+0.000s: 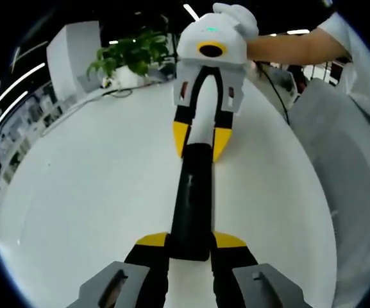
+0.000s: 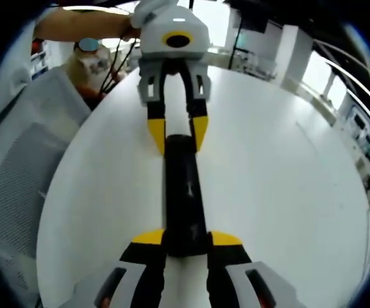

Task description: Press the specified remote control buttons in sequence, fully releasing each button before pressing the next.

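A long black remote control [image 1: 191, 199] lies lengthwise over the white table, held at both ends. In the left gripper view, my left gripper [image 1: 191, 239] is shut on its near end, yellow fingertips on either side. My right gripper [image 1: 201, 140] comes in from the top and clamps the far end. In the right gripper view the same remote [image 2: 185, 192] runs from my right gripper [image 2: 186, 238] up to the left gripper [image 2: 177, 133]. The buttons are too dark to make out.
The round white table [image 1: 95, 192] spreads wide on both sides of the remote. A potted plant [image 1: 130, 54] and cables sit at its far edge. A grey mesh chair [image 2: 24, 167] stands beside the table. A person's bare forearm [image 1: 287, 45] holds the right gripper.
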### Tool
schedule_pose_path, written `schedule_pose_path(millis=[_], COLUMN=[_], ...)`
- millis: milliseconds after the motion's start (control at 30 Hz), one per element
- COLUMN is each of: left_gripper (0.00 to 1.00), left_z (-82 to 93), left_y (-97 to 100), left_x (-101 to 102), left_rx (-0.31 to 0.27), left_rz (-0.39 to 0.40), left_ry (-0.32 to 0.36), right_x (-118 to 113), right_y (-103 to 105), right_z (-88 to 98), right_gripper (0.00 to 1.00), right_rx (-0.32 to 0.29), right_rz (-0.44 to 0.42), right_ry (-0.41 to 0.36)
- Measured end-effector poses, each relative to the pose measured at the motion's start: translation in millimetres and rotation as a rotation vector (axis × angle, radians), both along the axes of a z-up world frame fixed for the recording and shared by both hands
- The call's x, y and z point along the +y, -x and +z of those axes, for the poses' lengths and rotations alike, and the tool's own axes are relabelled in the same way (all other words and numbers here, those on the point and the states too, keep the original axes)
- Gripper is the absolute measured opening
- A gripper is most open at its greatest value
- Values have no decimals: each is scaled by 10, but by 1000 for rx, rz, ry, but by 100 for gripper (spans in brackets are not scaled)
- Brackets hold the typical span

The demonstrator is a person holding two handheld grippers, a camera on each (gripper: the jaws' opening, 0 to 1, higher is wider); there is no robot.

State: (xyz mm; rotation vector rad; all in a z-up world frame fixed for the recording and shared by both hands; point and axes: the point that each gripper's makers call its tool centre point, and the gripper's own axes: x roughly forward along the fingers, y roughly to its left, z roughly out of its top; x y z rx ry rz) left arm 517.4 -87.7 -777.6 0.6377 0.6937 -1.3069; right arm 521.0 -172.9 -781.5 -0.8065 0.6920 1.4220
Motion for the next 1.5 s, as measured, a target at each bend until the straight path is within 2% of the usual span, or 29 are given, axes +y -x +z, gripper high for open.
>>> schedule_pose_path(millis=[267,400,833,1000,1267,1500], left_gripper=[24,24,24,24,24,24], left_z=[0,0,2,0,-3,-7], left_y=[2,3,6,3,0,-3], left_x=[0,-1,-16,-14,-14,-9], left_rx=[-3,-2,-3,-4,-5,-3], left_rz=[-3,-1,-4,-4,-7,-8], left_ry=[-7,-11,-33,-33,-41,-42], right_x=[-15,-53,-142,-144,-147,-161], right_y=[3,-4,-41,-56,-54,-51], right_z=[5,16,228,277,304,280], right_gripper=[22,28,27,24,13,9], right_rx=[-23,-33,-78,-97,-102,-104], right_rz=[20,20,-5,-8,2,5], right_ry=[28,44,28,34,49,73])
